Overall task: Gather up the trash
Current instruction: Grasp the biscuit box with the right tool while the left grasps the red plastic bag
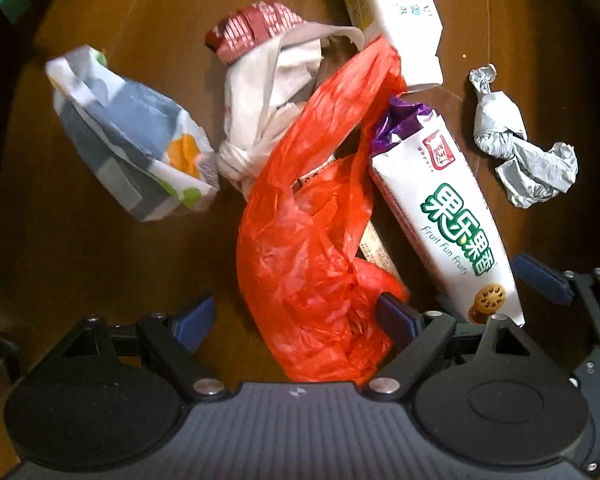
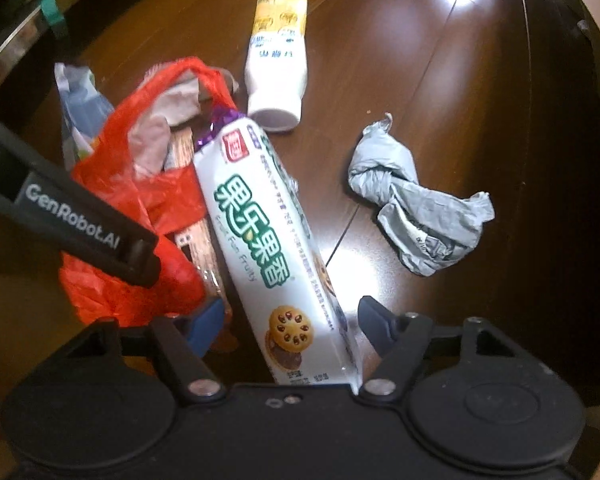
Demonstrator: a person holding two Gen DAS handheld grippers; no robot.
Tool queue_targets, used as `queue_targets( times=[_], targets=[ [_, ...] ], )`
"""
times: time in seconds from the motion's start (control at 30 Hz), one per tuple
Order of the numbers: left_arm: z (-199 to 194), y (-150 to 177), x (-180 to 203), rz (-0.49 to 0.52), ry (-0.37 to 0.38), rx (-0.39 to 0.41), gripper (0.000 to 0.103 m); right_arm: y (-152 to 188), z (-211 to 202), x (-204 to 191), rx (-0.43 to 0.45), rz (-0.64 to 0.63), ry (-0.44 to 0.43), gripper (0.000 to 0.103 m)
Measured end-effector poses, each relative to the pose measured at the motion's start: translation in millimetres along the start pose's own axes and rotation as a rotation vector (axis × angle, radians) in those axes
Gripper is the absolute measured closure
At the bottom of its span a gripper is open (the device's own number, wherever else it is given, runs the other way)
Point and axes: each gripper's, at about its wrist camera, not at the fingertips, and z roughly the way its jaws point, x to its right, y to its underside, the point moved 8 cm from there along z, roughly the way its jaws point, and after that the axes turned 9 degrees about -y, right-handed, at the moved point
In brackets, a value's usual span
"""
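Right wrist view: gripper (image 2: pixel 291 322) parted around cookie packet (image 2: pixel 260 224) (untouched yet), so close squarely, avoiding the red bag (image 2: pixel 120 184).

A home, most likely a living or dining room. The trash lies on a dark, glossy wooden table (image 2: pixel 440 60) with plank seams and a lamp glare at 1 o'clock. The litter is household stuff: a biscuit pack (image 2: pixel 268 240), a red plastic bag (image 1: pixel 312 248), a yellow-white bottle (image 2: pixel 278 64) at 12 o'clock, crumpled grey wrap (image 2: pixel 420 212) at 3 o'clock.
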Motion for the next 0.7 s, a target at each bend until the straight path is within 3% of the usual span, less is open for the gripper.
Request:
queue_targets(
  times=[0.07, 0.17, 0.3, 0.37, 0.43, 0.7],
  targets=[
    [1.1, -0.8, -0.3, -0.010, 0.016, 0.003, 0.016, 1.2, 5.5, -0.9, -0.004, -0.012, 0.006, 0.035],
    [-0.6, -2.2, -0.8, -0.031, 0.061, -0.005, 0.031, 1.3, 9.8, -0.2, -0.004, -0.013, 0.018, 0.041],
    [-5.9, -7.9, 1.1, -0.060, 0.102, -0.016, 0.063, 2.9, 11.6, -2.9, -0.013, 0.007, 0.018, 0.052],
    [-11.8, -10.9, 0.1, -0.062, 0.093, -0.007, 0.072, 3.7, 12.2, -3.2, -0.017, 0.021, 0.022, 0.053],
    [-17.6, -12.3, -0.5, -0.067, 0.093, 0.001, 0.087, 4.0, 8.6, -3.5, -0.012, 0.046, 0.014, 0.054],
    [-57.0, 0.5, -5.4, -0.017, 0.043, 0.021, 0.088, 7.1, -28.5, -9.9, -0.026, 0.220, -0.017, 0.057]
  ],
)
